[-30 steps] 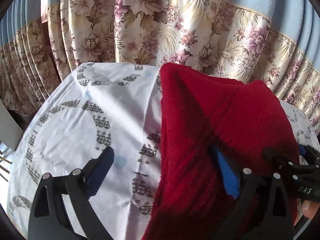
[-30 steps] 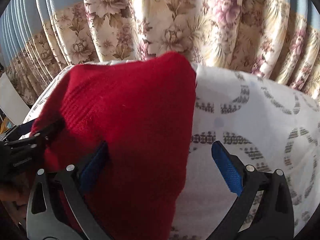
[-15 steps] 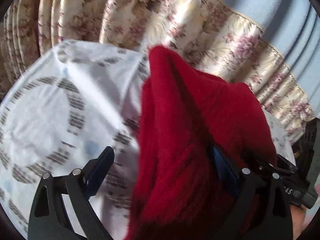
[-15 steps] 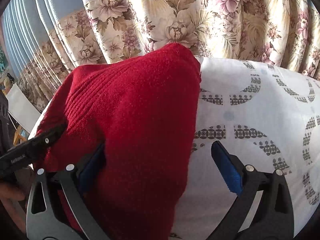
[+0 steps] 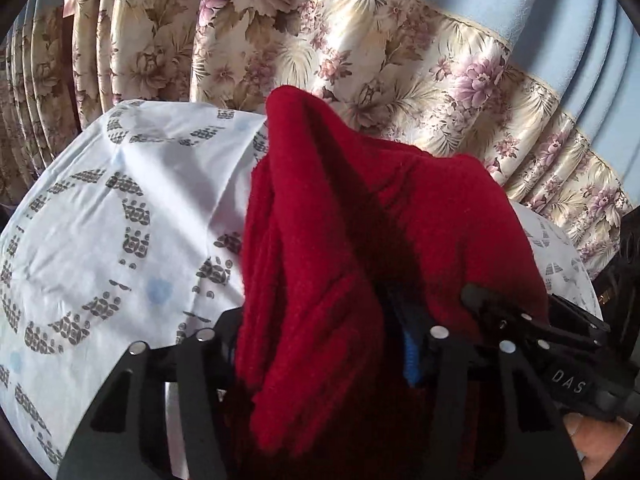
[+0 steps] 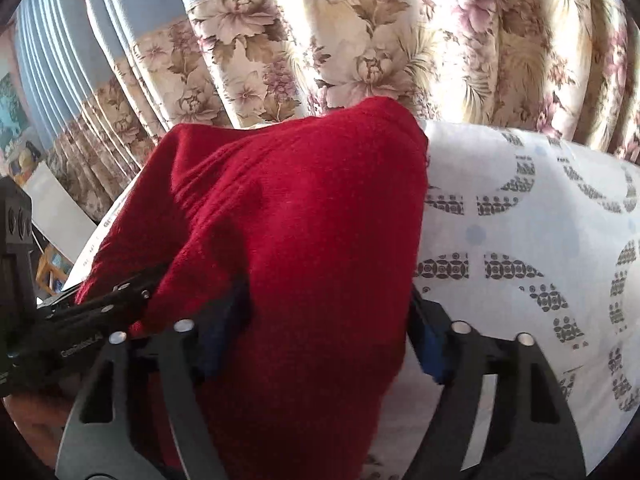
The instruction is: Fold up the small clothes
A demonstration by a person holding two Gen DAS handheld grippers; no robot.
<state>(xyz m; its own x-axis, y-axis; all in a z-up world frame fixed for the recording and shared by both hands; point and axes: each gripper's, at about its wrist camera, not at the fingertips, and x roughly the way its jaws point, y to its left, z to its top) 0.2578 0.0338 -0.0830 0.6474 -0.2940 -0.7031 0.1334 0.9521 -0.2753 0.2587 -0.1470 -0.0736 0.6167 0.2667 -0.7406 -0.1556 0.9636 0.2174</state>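
**Both grippers closing on the near edge of the red knit**

We start with the red knit garment [image 5: 340,248], which lies on the white patterned sheet [image 5: 100,220] and reaches from our near edge up toward the far side, where its top corner rises against the floral curtain [image 5: 360,48]. In the left wrist view it has bunched into lengthwise ridges; in the right wrist view [image 6: 304,240] it looks smoother and broader.

Our left gripper [image 5: 320,344] has a thick roll of the knit between its jaws, which are closing; whether the pads already press on it we cannot tell. Our right gripper [image 6: 324,336] is closing too, with the garment's near portion filling the gap and its blue pad [image 6: 430,346] sitting right at the cloth's right edge.

We judge the fold as barely begun: this looks like the taking-hold step, with no neat crease visible and the fold itself left to do.

For room, bare sheet lies open to the left of the garment in the left view and to its right [image 6: 520,240] in the right view. The curtain hangs close behind the far edge, so travel away from us looks limited.
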